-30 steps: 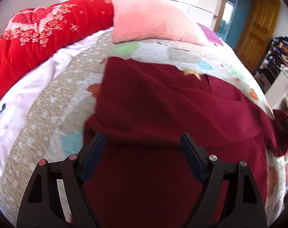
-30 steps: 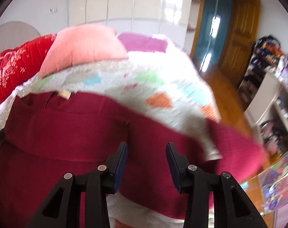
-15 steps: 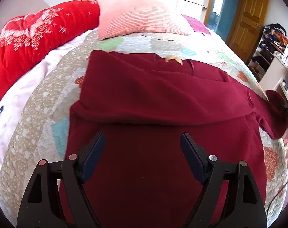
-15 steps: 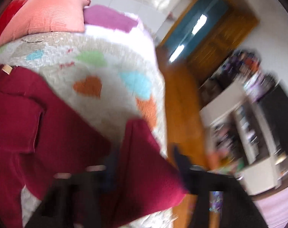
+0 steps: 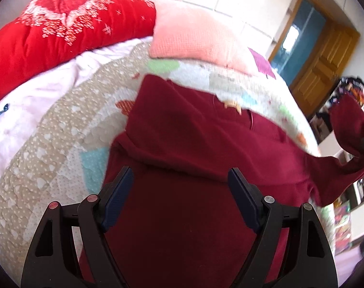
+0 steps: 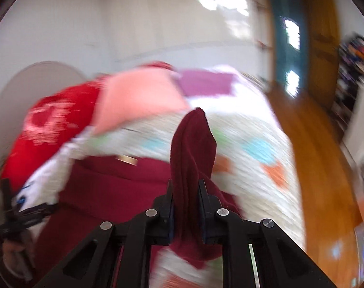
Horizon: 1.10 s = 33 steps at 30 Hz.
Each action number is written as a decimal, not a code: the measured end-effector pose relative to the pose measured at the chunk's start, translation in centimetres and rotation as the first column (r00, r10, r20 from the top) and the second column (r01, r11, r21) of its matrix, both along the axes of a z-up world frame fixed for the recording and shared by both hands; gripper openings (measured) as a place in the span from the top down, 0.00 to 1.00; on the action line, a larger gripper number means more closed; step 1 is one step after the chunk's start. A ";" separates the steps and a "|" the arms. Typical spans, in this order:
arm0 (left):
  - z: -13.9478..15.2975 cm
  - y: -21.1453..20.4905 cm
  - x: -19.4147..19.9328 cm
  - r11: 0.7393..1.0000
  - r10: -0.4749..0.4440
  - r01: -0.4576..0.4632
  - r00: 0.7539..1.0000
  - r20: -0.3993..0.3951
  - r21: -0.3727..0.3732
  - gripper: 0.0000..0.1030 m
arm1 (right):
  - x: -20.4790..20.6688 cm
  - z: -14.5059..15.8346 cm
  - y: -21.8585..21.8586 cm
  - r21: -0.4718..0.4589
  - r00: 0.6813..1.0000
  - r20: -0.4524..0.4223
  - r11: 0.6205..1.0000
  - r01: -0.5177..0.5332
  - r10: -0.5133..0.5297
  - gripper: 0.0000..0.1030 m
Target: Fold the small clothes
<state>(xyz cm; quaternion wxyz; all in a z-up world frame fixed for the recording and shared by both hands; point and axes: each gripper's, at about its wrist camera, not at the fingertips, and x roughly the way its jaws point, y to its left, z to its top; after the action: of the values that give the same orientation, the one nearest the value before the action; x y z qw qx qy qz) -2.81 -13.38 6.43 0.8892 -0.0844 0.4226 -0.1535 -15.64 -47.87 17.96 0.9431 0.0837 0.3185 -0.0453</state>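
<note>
A dark red sweater (image 5: 196,158) is found spread on the patchwork quilt (image 5: 49,158) of a bed, its upper part already laid over the body in a soft fold. One sleeve (image 6: 194,148) is raised clear of the quilt and is pinched between the pressed-together jaws of the right gripper (image 6: 185,192); in the left view the same sleeve (image 5: 350,129) is seen lifted at the far right. The left gripper (image 5: 180,182) is held spread wide above the sweater's lower body, with nothing between its jaws. The fabric is judged to be light, thick-knit and limp: it sags from the held point, so it should drape readily and is unlikely to slip or be damaged. A hold near the cuff, as taken, or at a shoulder seam or hem corner is judged most suitable for carrying a fold across. A small tan label (image 5: 232,105) is noted at the neckline; no writing on it can be read, and no brand can be made out. Beyond the sweater, a pink pillow (image 5: 198,38) and a red blanket (image 5: 61,31) with a white pattern lie at the head of the bed.
</note>
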 end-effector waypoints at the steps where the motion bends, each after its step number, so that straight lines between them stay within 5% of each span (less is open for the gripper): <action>1: 0.2 0.2 0.0 1.000 0.007 -0.007 1.000 0.002 -0.010 0.21 | 0.5 0.3 2.0 0.006 0.998 0.038 0.998 -0.055 0.055 0.85; 3: 0.3 0.7 0.2 0.999 0.019 -0.019 1.000 -0.006 -0.030 0.21 | 1.7 -0.2 5.6 0.045 0.984 0.096 0.987 -0.155 0.150 0.84; 4: 0.3 0.8 0.2 0.999 0.017 -0.018 1.000 -0.011 -0.033 0.21 | 2.7 -1.4 7.7 0.077 0.973 0.092 0.973 -0.219 0.212 0.76; 6: 0.1 0.9 0.1 0.999 0.005 -0.006 1.000 -0.022 -0.036 0.21 | 4.5 -4.1 10.4 0.124 0.958 -0.011 0.951 -0.285 0.288 0.53; 8: -0.2 1.0 0.2 1.000 -0.007 0.006 1.000 -0.022 -0.031 0.21 | 4.3 -6.2 11.6 0.171 0.952 -0.043 0.941 -0.292 0.303 0.53; 15: -1.5 -0.1 1.1 0.996 -0.045 0.042 0.998 -0.048 -0.072 0.21 | 1.0 -8.9 8.3 0.158 0.971 -0.125 0.970 -0.183 0.203 0.52; 24: -3.7 -6.7 2.4 0.983 -0.181 0.176 0.978 -0.108 -0.050 0.22 | -2.9 -9.7 0.6 0.188 0.995 -0.103 0.982 0.013 0.007 0.51; 29: -3.6 -8.9 2.9 0.979 -0.200 0.202 0.977 -0.076 0.020 0.77 | -3.3 -10.1 -0.8 0.226 0.993 -0.112 0.972 0.060 -0.035 0.51; 33: -1.9 -8.4 3.5 0.972 -0.234 0.231 0.969 -0.075 -0.045 0.84 | -3.7 -10.1 -1.2 0.262 0.994 -0.099 0.963 0.072 -0.047 0.51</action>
<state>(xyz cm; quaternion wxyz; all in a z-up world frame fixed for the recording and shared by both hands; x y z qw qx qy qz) 0.73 -21.75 4.52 0.8459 -0.0562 0.4619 -0.2607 -19.31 -49.03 7.89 0.9062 0.2163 0.3618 -0.0345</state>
